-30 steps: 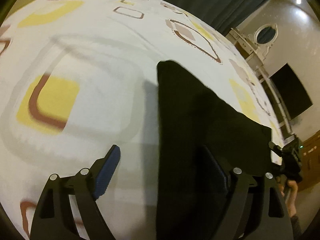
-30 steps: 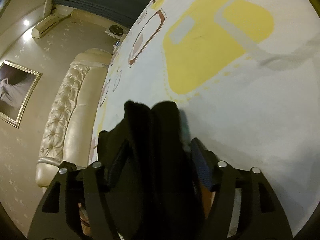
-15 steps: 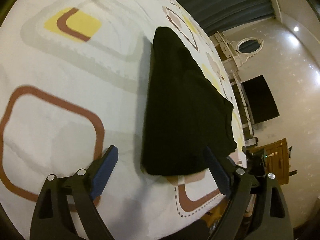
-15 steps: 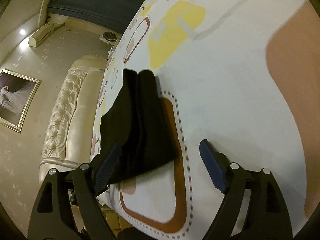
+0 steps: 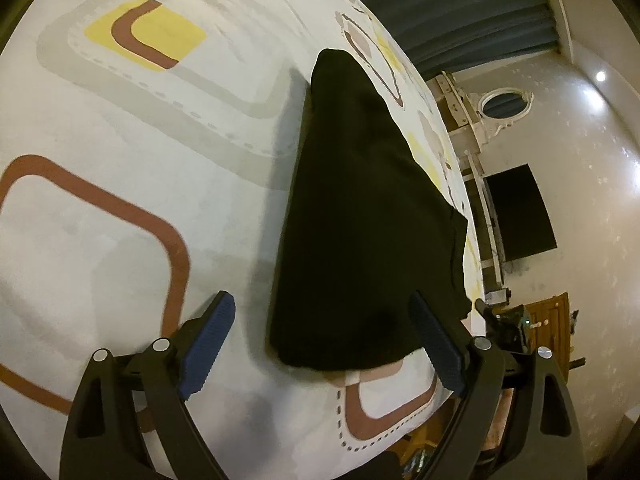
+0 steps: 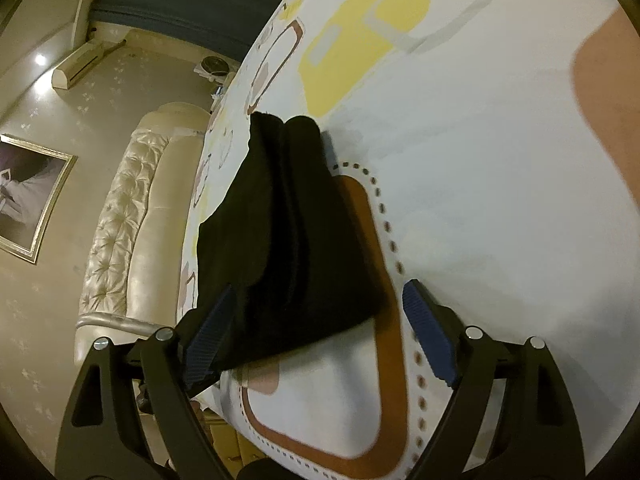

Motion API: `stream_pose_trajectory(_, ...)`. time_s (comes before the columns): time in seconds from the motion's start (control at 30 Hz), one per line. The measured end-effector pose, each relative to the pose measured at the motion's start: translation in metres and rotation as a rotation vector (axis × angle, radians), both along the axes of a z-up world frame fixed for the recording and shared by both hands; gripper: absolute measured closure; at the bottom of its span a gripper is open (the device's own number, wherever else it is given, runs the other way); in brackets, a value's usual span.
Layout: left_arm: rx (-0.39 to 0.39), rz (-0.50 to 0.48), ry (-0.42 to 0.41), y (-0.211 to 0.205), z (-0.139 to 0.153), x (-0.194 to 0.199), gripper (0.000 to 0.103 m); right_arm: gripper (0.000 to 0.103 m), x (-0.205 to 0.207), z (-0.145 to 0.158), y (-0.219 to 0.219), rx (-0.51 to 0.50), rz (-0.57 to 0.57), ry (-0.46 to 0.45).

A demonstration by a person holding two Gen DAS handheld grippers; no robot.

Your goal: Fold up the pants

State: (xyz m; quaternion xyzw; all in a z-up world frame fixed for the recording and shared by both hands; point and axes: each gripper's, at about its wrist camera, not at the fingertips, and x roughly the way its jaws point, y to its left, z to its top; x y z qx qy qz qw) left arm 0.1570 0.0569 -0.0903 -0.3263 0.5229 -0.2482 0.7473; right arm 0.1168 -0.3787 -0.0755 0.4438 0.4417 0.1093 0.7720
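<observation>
Now folded pants (image 5: 360, 216) lie just ahead of both released grippers, left gripper (image 5: 324, 344) and right gripper (image 6: 316, 332).

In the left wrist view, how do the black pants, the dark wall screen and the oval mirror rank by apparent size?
1. black pants, by far
2. dark wall screen
3. oval mirror
The pants lie nearest the camera, so true sizes stay unsure.

Left tool (image 5: 322, 338) and right tool (image 6: 316, 330) apparently wide apart, empty
</observation>
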Motion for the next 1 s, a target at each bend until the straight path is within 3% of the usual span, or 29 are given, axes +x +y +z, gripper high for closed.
stream_pose_trajectory(0.13,-0.024,0.001,0.003,-0.007,-0.001,0.005,0.017,0.018,0.012,0.000,0.013,-0.023,0.017,-0.002)
stream_pose_trajectory(0.17,-0.020,-0.007,0.001,-0.011,0.000,0.006,0.028,0.020,0.014,0.000,0.018,-0.038,0.029,0.000)
stream_pose_trajectory(0.23,0.029,-0.022,0.009,-0.019,-0.002,0.007,0.039,0.047,0.017,0.000,0.024,-0.088,0.041,0.020)
stream_pose_trajectory(0.33,0.091,-0.017,-0.022,-0.023,0.004,0.005,0.051,0.063,0.016,0.000,0.021,-0.058,0.052,0.003)
stream_pose_trajectory(0.4,0.104,-0.014,-0.025,-0.023,0.007,0.003,0.057,0.067,0.014,0.003,0.019,-0.043,0.056,-0.007)
stream_pose_trajectory(0.57,0.164,-0.019,-0.050,-0.028,0.023,-0.002,0.065,0.071,0.005,0.017,0.016,-0.012,0.048,-0.046)
stream_pose_trajectory(1.0,0.194,-0.029,-0.042,-0.030,0.028,-0.027,0.066,0.071,-0.030,0.020,0.020,0.008,0.063,-0.048)
